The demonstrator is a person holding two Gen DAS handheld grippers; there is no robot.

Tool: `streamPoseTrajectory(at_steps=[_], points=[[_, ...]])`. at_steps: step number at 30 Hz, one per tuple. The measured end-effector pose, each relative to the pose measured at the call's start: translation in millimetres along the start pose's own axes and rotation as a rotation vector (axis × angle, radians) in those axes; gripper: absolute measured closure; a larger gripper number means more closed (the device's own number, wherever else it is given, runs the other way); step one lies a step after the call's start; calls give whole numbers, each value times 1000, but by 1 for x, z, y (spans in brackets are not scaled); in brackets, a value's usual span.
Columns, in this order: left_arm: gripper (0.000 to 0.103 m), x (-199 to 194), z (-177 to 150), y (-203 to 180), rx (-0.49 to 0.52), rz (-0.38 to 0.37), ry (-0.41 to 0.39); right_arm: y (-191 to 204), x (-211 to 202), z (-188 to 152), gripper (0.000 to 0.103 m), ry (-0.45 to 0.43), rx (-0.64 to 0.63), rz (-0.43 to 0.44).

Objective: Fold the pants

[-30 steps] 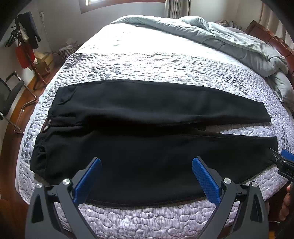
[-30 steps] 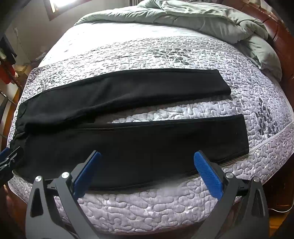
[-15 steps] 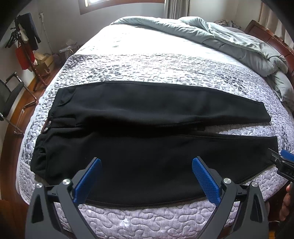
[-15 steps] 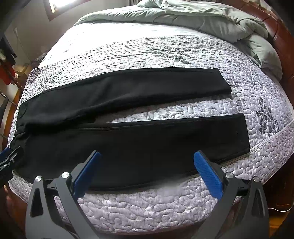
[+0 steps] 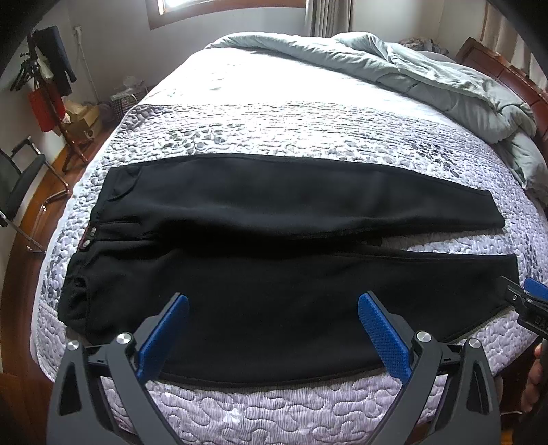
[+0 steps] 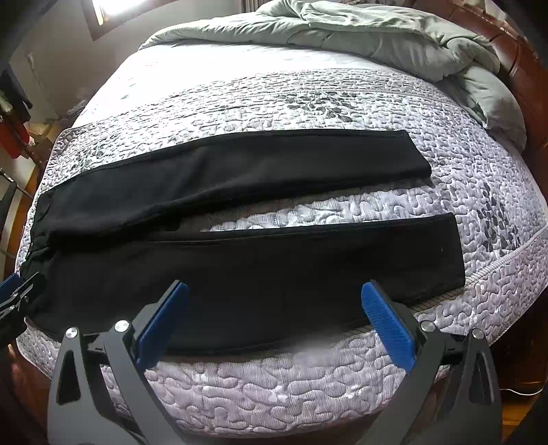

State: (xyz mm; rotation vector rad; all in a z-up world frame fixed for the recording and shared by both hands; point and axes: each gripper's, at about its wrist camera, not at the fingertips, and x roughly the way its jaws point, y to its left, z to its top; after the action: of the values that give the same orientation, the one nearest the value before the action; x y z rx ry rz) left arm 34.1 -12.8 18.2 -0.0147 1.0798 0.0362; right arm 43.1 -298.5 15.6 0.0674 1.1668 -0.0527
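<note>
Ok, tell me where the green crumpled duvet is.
The green crumpled duvet lies bunched at the far right of the quilted bed in both views, beside the wooden headboard, beyond the black pants.

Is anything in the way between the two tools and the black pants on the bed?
Nothing visible is. The black pants lie flat on the bed, and both the left tool and the right tool hover open just above the near leg, with only air between.

Window [image 5: 178, 5] daylight glares on the bed [image 5: 274, 89] — edges bend, fisheye-dark.
</note>
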Motion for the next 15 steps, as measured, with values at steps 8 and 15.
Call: streamPoseTrajectory(at_steps=[8,15], points=[[4,-1,-1,-1,5,1,-5,2,2,0,2,7,-1,3],[4,6,-2,-2,4,1,17,0,7,-1,2,15,4,12]])
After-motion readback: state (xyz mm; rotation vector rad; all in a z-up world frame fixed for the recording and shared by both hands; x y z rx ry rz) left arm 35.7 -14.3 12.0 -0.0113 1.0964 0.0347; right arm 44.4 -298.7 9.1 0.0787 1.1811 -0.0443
